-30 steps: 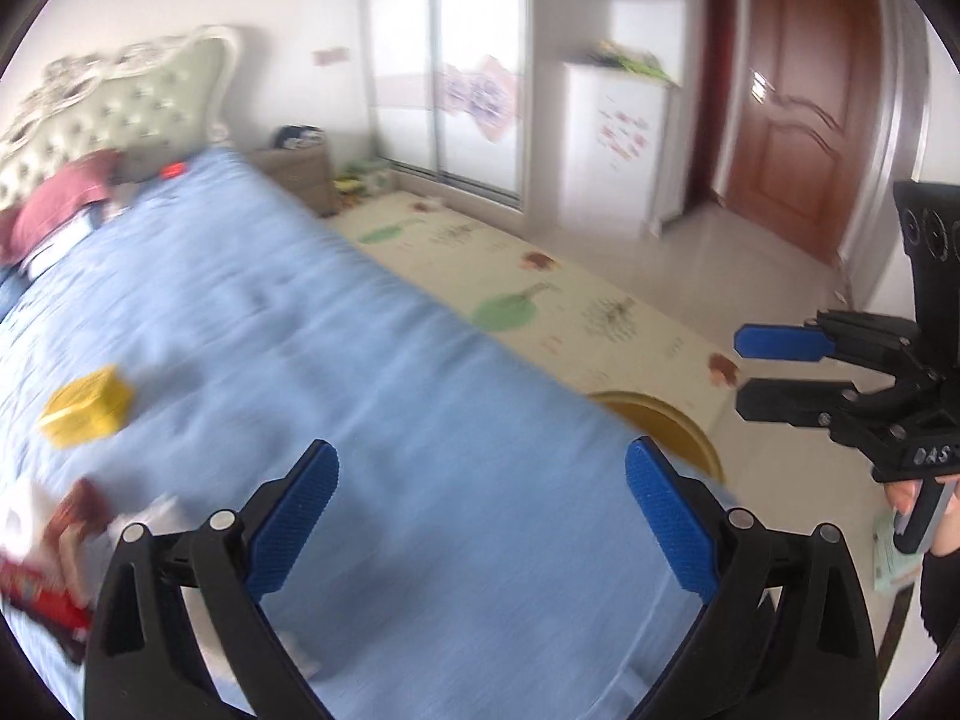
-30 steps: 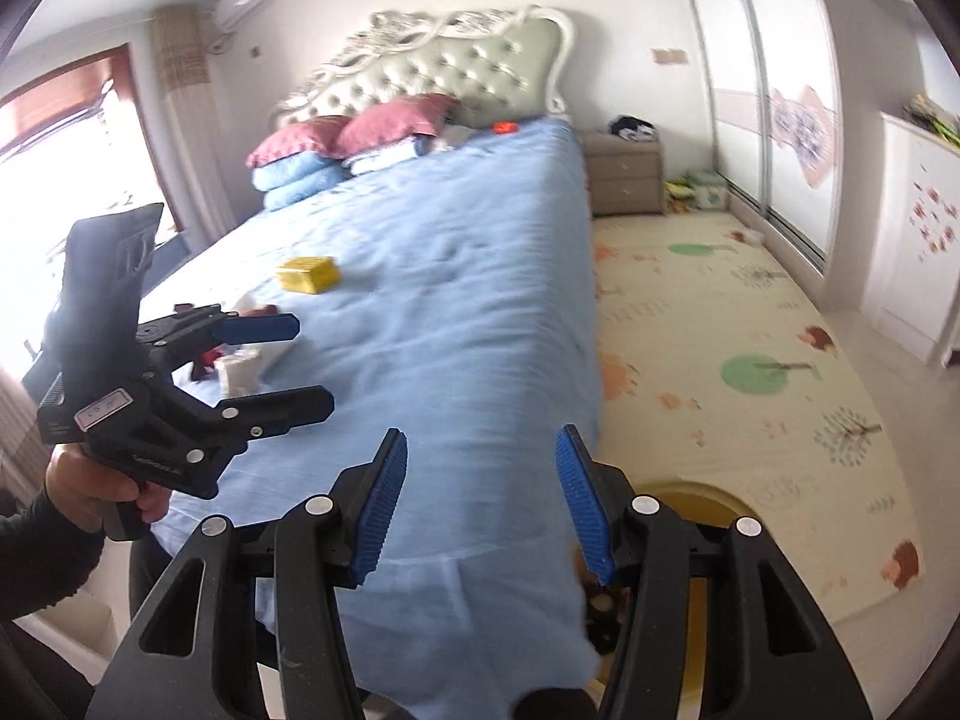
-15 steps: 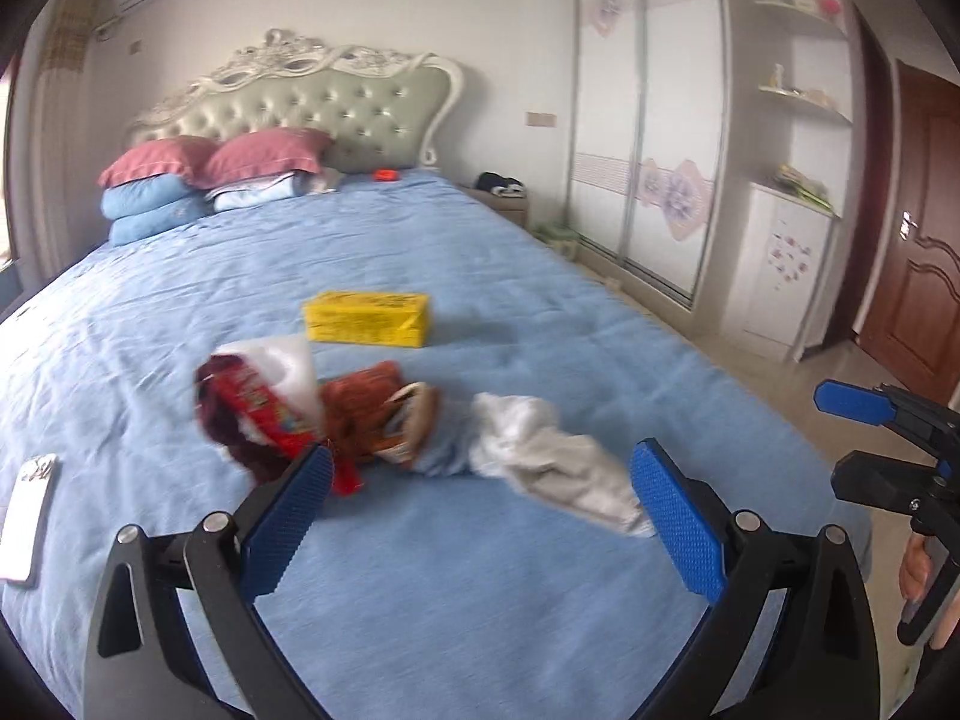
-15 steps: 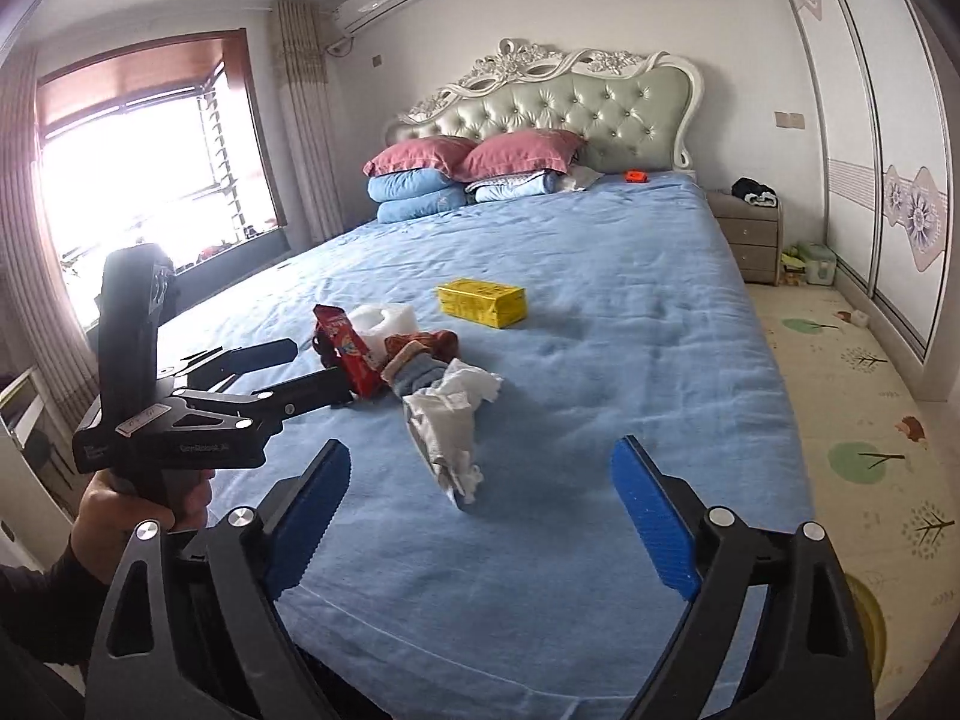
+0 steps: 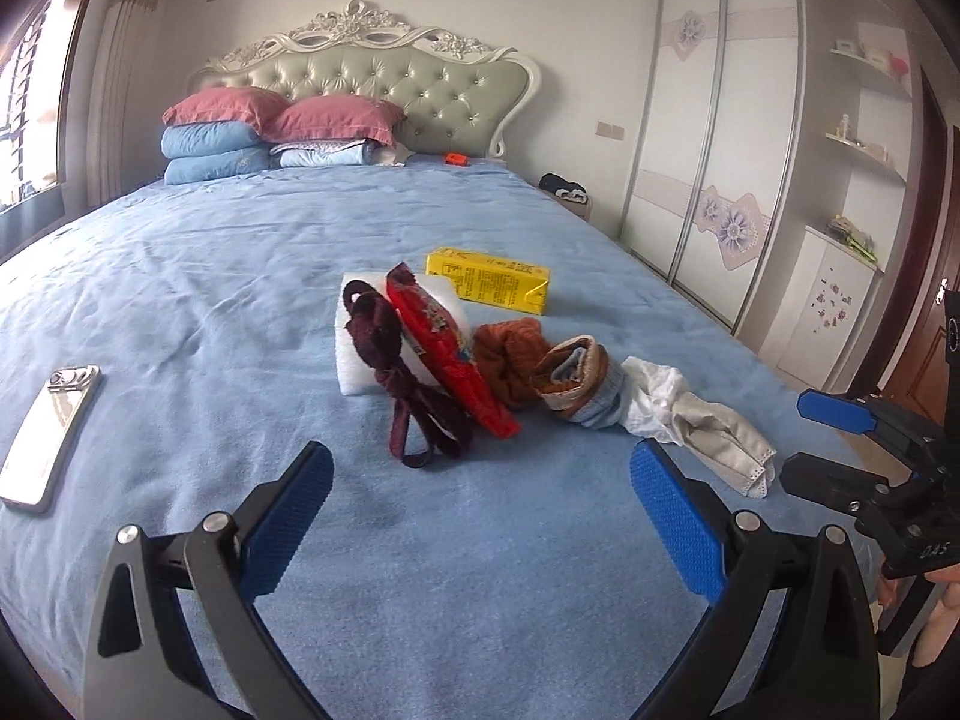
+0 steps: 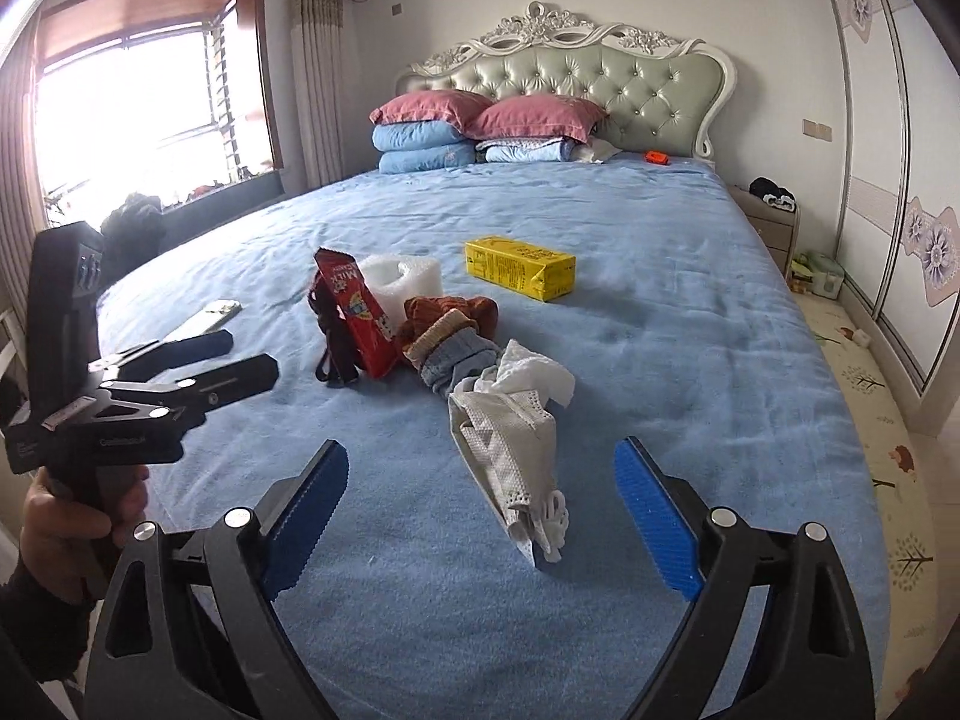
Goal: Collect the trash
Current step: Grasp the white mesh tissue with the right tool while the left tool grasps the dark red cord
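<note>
One red snack wrapper reads "MILK"; yellow carton's print is illegible.

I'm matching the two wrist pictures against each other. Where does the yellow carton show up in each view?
Left wrist: the yellow carton lies on the blue bedspread just above centre, beyond the red snack wrapper.
Right wrist: the carton sits right of centre, above the white face mask.
Shared landmark: the tufted headboard behind it.

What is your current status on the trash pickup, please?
Left gripper and right gripper open, empty. Face mask nearest the right gripper, untouched. Socks lie mixed in the pile.
</note>
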Demonstrator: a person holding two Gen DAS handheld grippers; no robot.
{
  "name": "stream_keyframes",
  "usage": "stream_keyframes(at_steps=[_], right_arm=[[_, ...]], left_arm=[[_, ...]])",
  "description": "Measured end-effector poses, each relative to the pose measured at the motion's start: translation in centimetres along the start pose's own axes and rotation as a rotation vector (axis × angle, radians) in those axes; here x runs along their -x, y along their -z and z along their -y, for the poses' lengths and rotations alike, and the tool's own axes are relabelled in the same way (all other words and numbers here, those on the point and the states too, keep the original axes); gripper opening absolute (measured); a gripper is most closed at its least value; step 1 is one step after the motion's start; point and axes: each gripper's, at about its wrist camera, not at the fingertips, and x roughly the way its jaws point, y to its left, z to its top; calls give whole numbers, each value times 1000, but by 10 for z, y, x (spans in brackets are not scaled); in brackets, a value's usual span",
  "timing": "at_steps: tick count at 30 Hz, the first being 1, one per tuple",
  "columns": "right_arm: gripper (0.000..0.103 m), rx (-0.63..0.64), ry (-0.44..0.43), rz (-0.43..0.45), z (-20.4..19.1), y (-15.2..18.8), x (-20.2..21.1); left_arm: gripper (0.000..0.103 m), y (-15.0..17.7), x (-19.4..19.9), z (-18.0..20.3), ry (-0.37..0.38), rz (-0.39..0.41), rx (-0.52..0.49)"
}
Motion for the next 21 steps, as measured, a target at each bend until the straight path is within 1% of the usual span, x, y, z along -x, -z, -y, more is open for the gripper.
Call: stream_keyframes(at_steps=[2, 3, 5, 6, 7, 8, 9, 10, 11, 14, 15, 18, 19, 21], right_arm=[[81, 8, 32, -32, 0, -2, -13], [78, 7, 37, -57, 1, -3, -21], [75, 0, 41, -87, 3, -2, -32], [71, 0, 50, -101, 3, -2, -36], [62, 2, 59, -115, 3, -1, -40], [55, 4, 64, -129, 4, 0, -44], [42, 4, 62, -142, 4, 1, -46], [27, 5, 53, -156, 4, 3, -48], [21, 7, 42, -165, 5, 4, -49], [18, -10, 29, -136, 6, 7, -41], [18, -19, 22, -121, 7, 7, -36], [18, -51, 0, -73, 11, 5, -20], [18, -58, -10, -60, 11, 3, -16], [18, -65, -30, -36, 11, 1, -7]], left_arm=[[99, 0, -3, -7, -1, -6, 19], [99, -1, -4, -9, 0, -7, 30], [99, -2, -6, -16, 5, -10, 48], [99, -3, -7, -18, 7, -10, 53], [99, -3, -8, -19, 6, -9, 57], [99, -4, -8, -20, 5, -9, 58], [99, -5, -9, -21, 4, -11, 59], [99, -6, -10, -21, 4, -11, 59], [99, -6, -10, -22, 5, -11, 59], [99, -8, -13, -23, -2, -13, 59], [99, -9, -14, -24, -16, -14, 60], [99, -9, -19, -32, -117, -26, 78], [99, -9, -22, -35, -128, -32, 90], [99, -11, -26, -43, -126, -46, 122]])
